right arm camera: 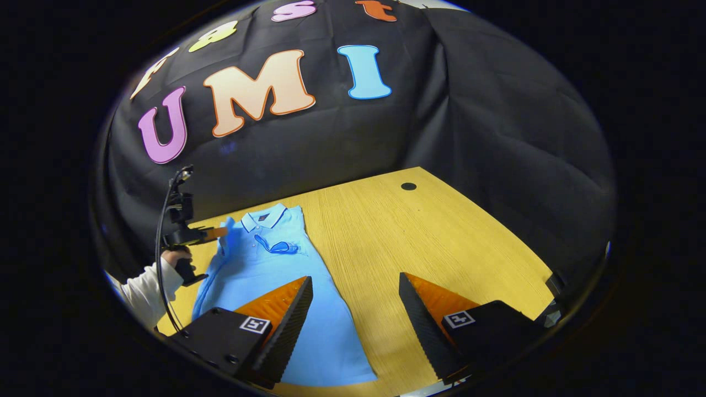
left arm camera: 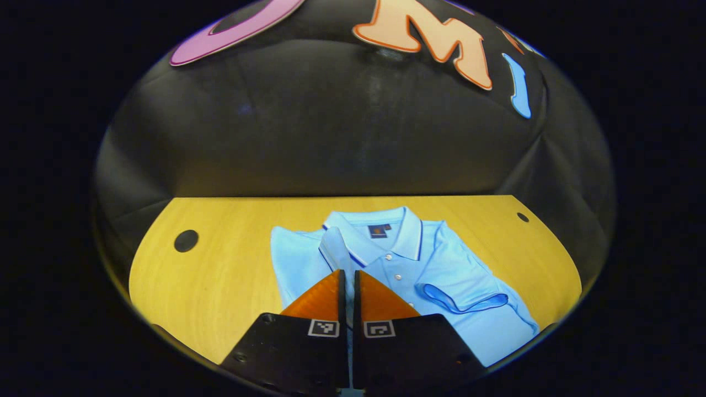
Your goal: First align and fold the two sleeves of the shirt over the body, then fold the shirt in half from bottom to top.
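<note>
Shirt: a light blue polo shirt [left arm camera: 419, 275] lies flat on the wooden table [left arm camera: 220, 275], collar towards the booth wall, buttons facing up; in the right gripper view it sits at the table's left side [right arm camera: 287, 298]
Collar: pale with a dark stripe along its edge [left arm camera: 411, 234], spread open over a short placket with white buttons
Label: a small dark neck tag [left arm camera: 378, 230] sits inside the collar; whatever is on it is too small to read
Markers: each finger mount carries a square black-and-white coded tag [left arm camera: 323, 328], a pattern, no readable words
Right-hand sleeve: already folded in, its cuff [left arm camera: 469, 300] lying as a loop across the chest, just below the buttons
Left-hand sleeve: a strip of blue fabric [left arm camera: 333, 248] rises up from between the left gripper's fingers, in front of the collar
Left gripper: [left arm camera: 349, 281] fingers clenched together with only a thin slit between them, pinching that sleeve fabric; in the right gripper view it hovers at the shirt's shoulder [right arm camera: 218, 232], held by a hand [right arm camera: 176, 258] in a white sleeve [right arm camera: 149, 286]
Right gripper: [right arm camera: 356, 309] jaws released and spread wide, nothing between them, poised over the shirt's lower hem edge and bare table
Table: light wood grain, with round dark cable holes [left arm camera: 186, 241] near its far corners
Containers: I can't make out any from here
</note>
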